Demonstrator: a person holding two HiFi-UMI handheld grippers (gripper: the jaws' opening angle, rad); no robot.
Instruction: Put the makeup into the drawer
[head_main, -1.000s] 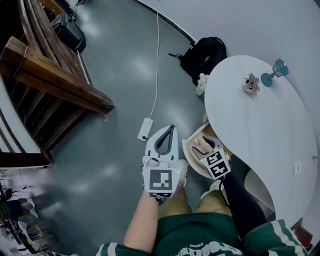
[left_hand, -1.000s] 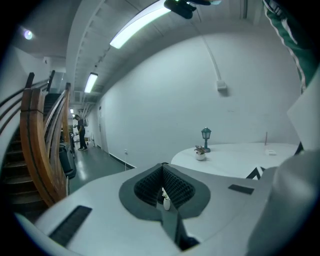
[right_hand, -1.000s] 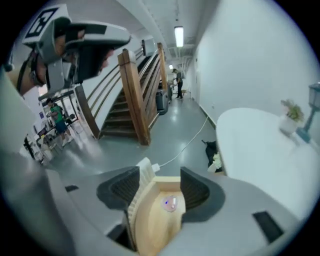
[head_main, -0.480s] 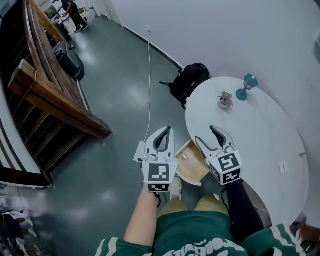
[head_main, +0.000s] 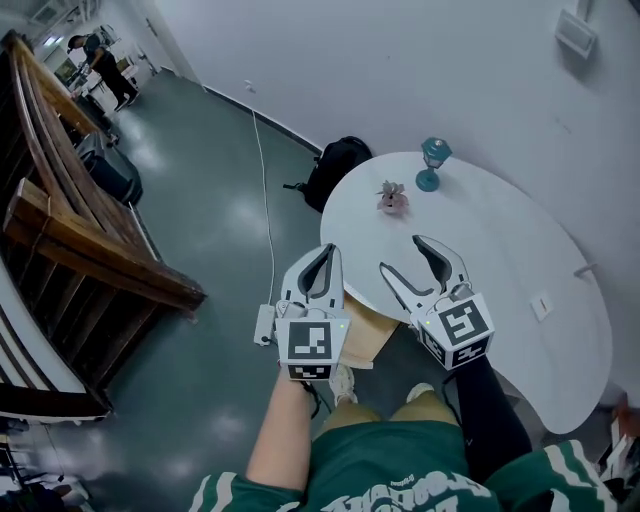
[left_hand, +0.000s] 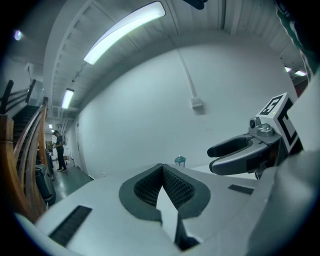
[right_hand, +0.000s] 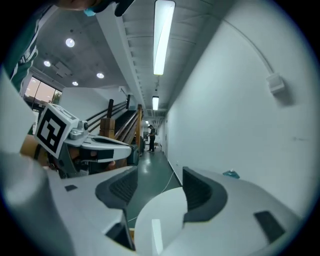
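Observation:
My left gripper is shut and empty, held up over the floor just left of the white table. In the left gripper view its pads meet at the tip with nothing between them. My right gripper stands open over the table's near edge; its jaws have just been opening, with nothing between them. The wooden drawer sticks out under the table's edge, below and between both grippers, mostly hidden by them. I see no makeup item.
A teal goblet and a small pink ornament stand at the table's far side. On the floor lie a black backpack and a power strip with its cable. A wooden staircase fills the left; a person stands far off.
Both grippers have risen from the drawer's level to the table's edge; the right one has come up out of the drawer. My view has tilted up toward the wall.

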